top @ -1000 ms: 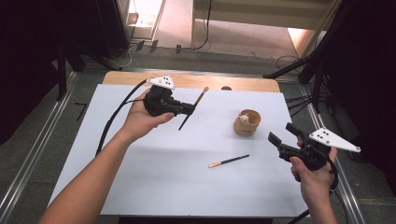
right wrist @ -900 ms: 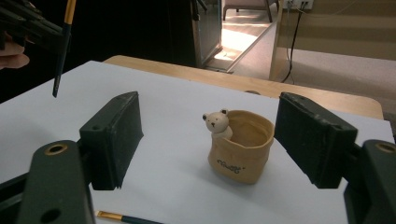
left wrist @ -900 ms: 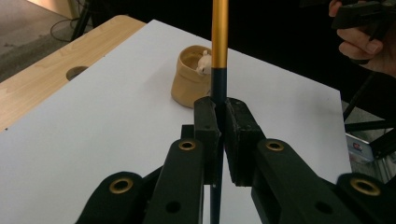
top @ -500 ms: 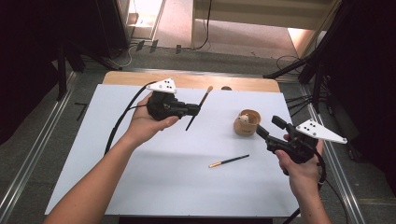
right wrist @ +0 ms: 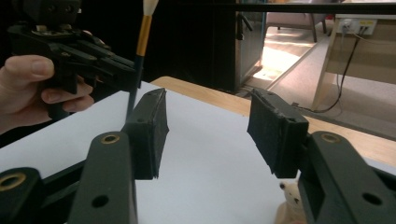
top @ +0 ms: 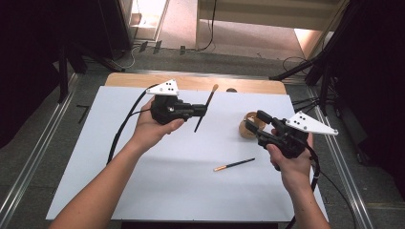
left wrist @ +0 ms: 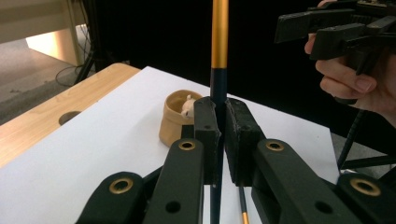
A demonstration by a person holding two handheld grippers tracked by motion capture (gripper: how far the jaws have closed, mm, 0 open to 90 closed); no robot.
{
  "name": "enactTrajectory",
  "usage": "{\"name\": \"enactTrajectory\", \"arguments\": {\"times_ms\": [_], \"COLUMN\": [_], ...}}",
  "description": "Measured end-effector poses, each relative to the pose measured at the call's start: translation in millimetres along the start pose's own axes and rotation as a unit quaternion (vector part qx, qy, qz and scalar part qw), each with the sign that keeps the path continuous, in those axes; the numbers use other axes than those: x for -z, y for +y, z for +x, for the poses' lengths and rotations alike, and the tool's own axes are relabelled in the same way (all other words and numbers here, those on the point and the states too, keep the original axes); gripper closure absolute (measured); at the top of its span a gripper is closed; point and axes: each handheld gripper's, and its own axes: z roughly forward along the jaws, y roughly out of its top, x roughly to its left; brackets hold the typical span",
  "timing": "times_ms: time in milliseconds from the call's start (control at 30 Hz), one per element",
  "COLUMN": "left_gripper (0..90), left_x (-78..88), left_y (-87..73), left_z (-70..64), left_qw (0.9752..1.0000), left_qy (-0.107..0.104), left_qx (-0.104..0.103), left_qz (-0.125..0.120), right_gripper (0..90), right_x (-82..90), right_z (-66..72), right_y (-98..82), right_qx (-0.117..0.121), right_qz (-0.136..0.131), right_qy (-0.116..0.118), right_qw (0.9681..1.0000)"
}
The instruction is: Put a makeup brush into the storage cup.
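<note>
Brush (top: 204, 110) handle sits clamped between the closed jaws of the left tool (top: 203, 110), above centre in the high view, lifted off the tabletop (top: 157, 191) and standing nearly upright with its pale tip toward the top of the frame; in the left gripper view the dark shaft and gold ferrule (left wrist: 219, 32) rise straight up the middle between the two pads. At right of centre the right tool (top: 254, 120) hovers with nothing between its jaws, which have just been closing and now stand about half apart; the right gripper view shows bare white surface in the gap. Just past its tips stands a small tan cup (top: 249, 127) with a pale little thing inside that I cannot identify. A second brush (top: 234, 165) lies flat on the tabletop, lower centre, apart from both tools. Judging from this, the likely trouble is the right tool, which is very near the cup: a careless swing could tip or shove it. The held brush is pinched low on a thin round shaft, so it might pivot or slip in the pads if it is bumped or handed over off-centre.
</note>
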Motion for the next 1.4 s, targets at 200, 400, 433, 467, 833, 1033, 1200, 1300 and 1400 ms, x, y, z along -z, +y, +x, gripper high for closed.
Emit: {"name": "enactTrajectory", "arguments": {"times_ms": [200, 400, 433, 467, 833, 1033, 1200, 1300, 1400], "left_gripper": [85.1, 85.1, 85.1, 85.1, 85.1, 85.1, 85.0, 85.0, 85.0], "left_x": [-4.0, -8.4, -9.1, -9.9, -22.3, -27.5, -29.7, -32.5, -34.7], "left_y": [-2.8, -2.7, -2.4, -2.2, -3.5, -4.7, -5.0, -5.6, -6.2], "left_z": [-2.8, -7.3, -8.0, -8.9, -16.7, -20.5, -23.0, -23.7, -24.5], "left_qw": [0.9998, 0.9993, 0.9993, 0.9992, 0.9982, 0.9977, 0.9976, 0.9972, 0.997], "left_qy": [-0.004, -0.01, -0.011, -0.011, -0.03, -0.035, -0.036, -0.04, -0.042], "left_qx": [0.002, 0.006, 0.004, 0.003, 0.002, -0.004, -0.009, -0.009, -0.008], "left_qz": [-0.017, -0.035, -0.036, -0.038, -0.052, -0.058, -0.058, -0.062, -0.064], "right_gripper": [53.5, 58.6, 59.4, 59.9, 64.3, 66.5, 69.2, 69.9, 70.9], "right_x": [-10.6, -19.9, -20.9, -22.2, -34.4, -39.0, -41.8, -43.2, -44.0], "right_z": [6.6, 8.2, 8.8, 9.2, 16.5, 19.7, 19.7, 19.9, 20.1], "right_y": [5.8, 9.4, 9.8, 10.2, 15.2, 15.9, 15.5, 15.2, 15.2], "right_qx": [0.004, -0.004, -0.006, -0.006, -0.018, -0.021, -0.038, -0.041, -0.044], "right_qz": [-0.005, -0.008, -0.007, -0.007, -0.007, -0.007, -0.009, -0.012, -0.015], "right_qy": [0.016, 0.03, 0.033, 0.035, 0.066, 0.075, 0.082, 0.083, 0.08], "right_qw": [0.9999, 0.9995, 0.9994, 0.9994, 0.9976, 0.9969, 0.9959, 0.9957, 0.9957]}}
